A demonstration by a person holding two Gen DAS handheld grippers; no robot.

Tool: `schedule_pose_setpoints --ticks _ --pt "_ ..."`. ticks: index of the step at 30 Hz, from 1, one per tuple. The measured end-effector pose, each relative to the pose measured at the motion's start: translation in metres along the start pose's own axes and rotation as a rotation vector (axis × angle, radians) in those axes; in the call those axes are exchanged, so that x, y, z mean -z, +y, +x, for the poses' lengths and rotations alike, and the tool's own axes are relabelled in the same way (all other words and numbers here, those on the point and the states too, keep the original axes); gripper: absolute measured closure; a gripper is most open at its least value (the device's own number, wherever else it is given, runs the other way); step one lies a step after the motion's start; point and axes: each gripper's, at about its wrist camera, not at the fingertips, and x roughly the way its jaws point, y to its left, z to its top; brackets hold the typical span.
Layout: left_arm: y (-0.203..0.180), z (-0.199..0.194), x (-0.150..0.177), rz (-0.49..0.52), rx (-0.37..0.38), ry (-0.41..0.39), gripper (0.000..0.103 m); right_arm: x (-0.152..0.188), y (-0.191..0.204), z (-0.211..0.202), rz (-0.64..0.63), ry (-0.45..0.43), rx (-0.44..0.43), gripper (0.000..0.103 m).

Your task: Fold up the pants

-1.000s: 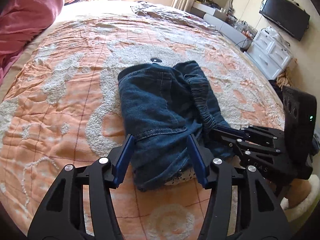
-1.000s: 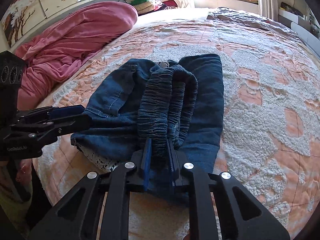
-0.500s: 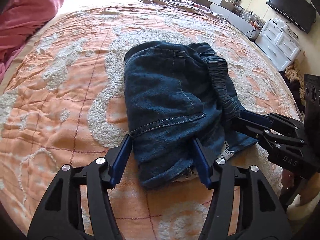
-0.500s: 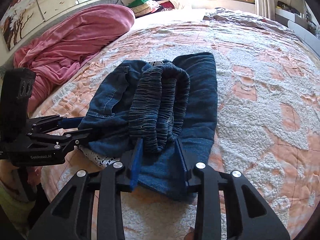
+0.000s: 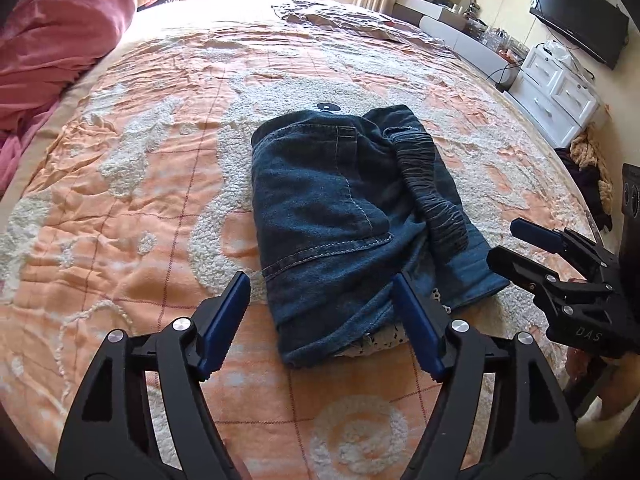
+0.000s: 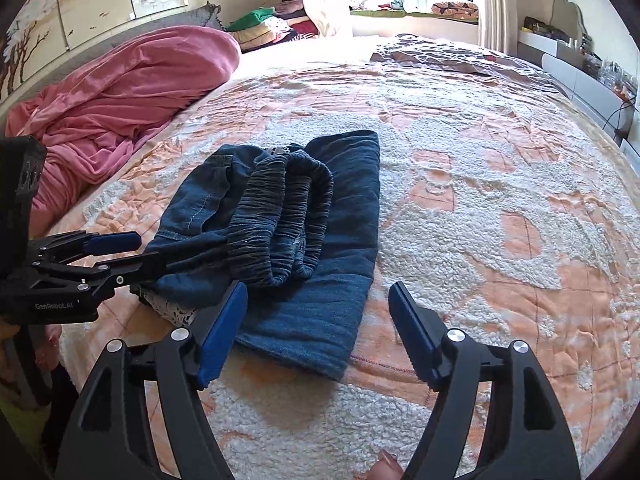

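The folded dark blue denim pants (image 5: 332, 216) lie in a compact bundle on the bed, elastic waistband (image 5: 432, 196) on top. My left gripper (image 5: 320, 314) is over their near edge, jaws opening; the cloth lies between the pads with a gap on the left side. My right gripper (image 6: 318, 322) stands off the pants (image 6: 352, 200), jaws opening, with only the near corner of the fabric below the gap and the waistband (image 6: 280, 224) lying free. Each gripper shows in the other's view: the right gripper (image 5: 518, 250) beside the bundle, the left gripper (image 6: 144, 252) at its left edge.
An orange and white quilt (image 5: 160, 200) covers the bed. A pink blanket (image 6: 120, 92) is heaped at the far left. A grey-brown cover (image 6: 460, 60) lies at the bed's far end. White drawers (image 5: 560, 92) and a wall TV (image 5: 580, 20) stand beyond the right edge.
The right gripper went from shut on the waistband to wide open and drew back a little. The left gripper's jaws spread wider off the pants' near edge.
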Motion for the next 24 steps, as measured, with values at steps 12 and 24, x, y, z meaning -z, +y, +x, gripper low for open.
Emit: schedule_pose_setpoints --ticks 12,24 --pt "-0.002 -0.020 0.001 -0.011 -0.018 -0.046 0.009 0.003 -0.005 -0.017 0.043 -0.021 0.022 0.009" --pt "-0.006 -0.046 0.030 -0.020 -0.061 -0.086 0.009 0.024 0.006 -0.059 0.034 -0.082 0.063 0.005"
